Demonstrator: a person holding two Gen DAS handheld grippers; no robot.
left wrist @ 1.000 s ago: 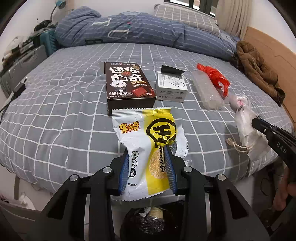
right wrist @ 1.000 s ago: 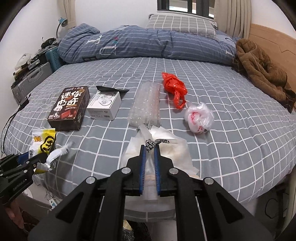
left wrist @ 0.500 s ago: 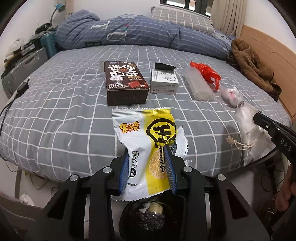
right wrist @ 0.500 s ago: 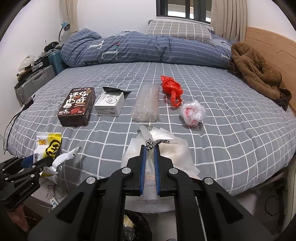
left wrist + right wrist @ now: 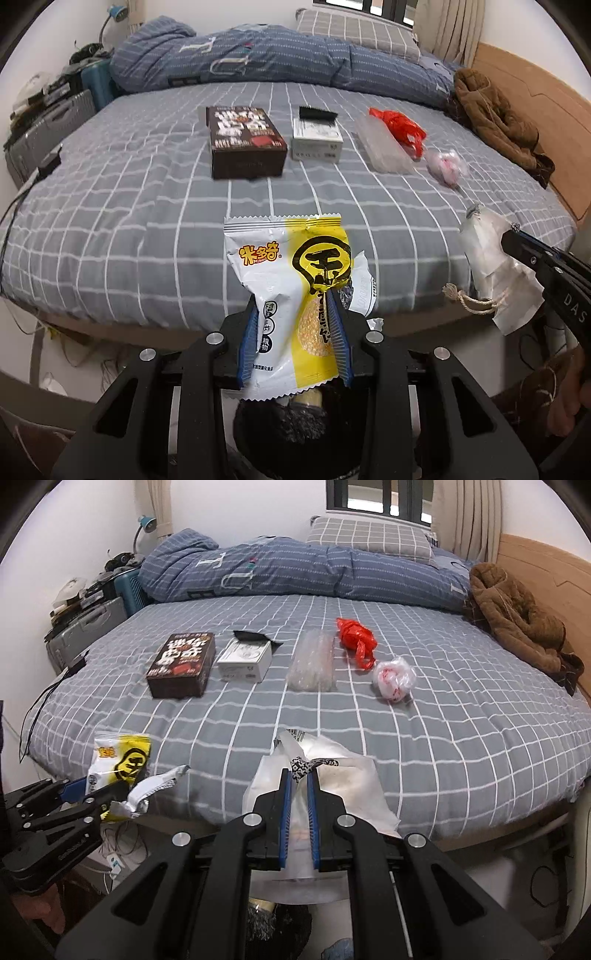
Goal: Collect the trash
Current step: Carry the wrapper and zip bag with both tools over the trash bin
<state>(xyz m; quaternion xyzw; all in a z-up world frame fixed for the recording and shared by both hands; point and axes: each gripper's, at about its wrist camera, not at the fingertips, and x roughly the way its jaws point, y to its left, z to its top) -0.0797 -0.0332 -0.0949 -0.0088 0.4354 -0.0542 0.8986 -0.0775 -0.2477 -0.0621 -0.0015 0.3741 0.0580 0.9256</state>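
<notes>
My left gripper (image 5: 293, 306) is shut on a yellow-and-white snack packet (image 5: 288, 266), held just off the near edge of the bed (image 5: 147, 229). Under it sits a black-lined trash bin (image 5: 291, 424). My right gripper (image 5: 300, 775) is shut on a white translucent bag (image 5: 347, 779) with a string loop. Each wrist view shows the other gripper at its side: the right gripper (image 5: 517, 243) and the left gripper (image 5: 86, 794). On the bed lie a dark brown box (image 5: 245, 142), a white box (image 5: 316, 138), a clear plastic pack (image 5: 384, 147), a red bag (image 5: 399, 125) and a small crumpled plastic bag (image 5: 447, 166).
A blue striped duvet (image 5: 295, 572) and a checked pillow (image 5: 369, 535) lie at the far end of the bed. A brown coat (image 5: 517, 627) is heaped by the wooden headboard (image 5: 546, 565) at right. Suitcases (image 5: 88, 627) and a cable (image 5: 40, 705) are at left.
Both grippers have drawn back from the bed with their items still held, so the bed looks farther away. More of the bin shows under the left gripper.
</notes>
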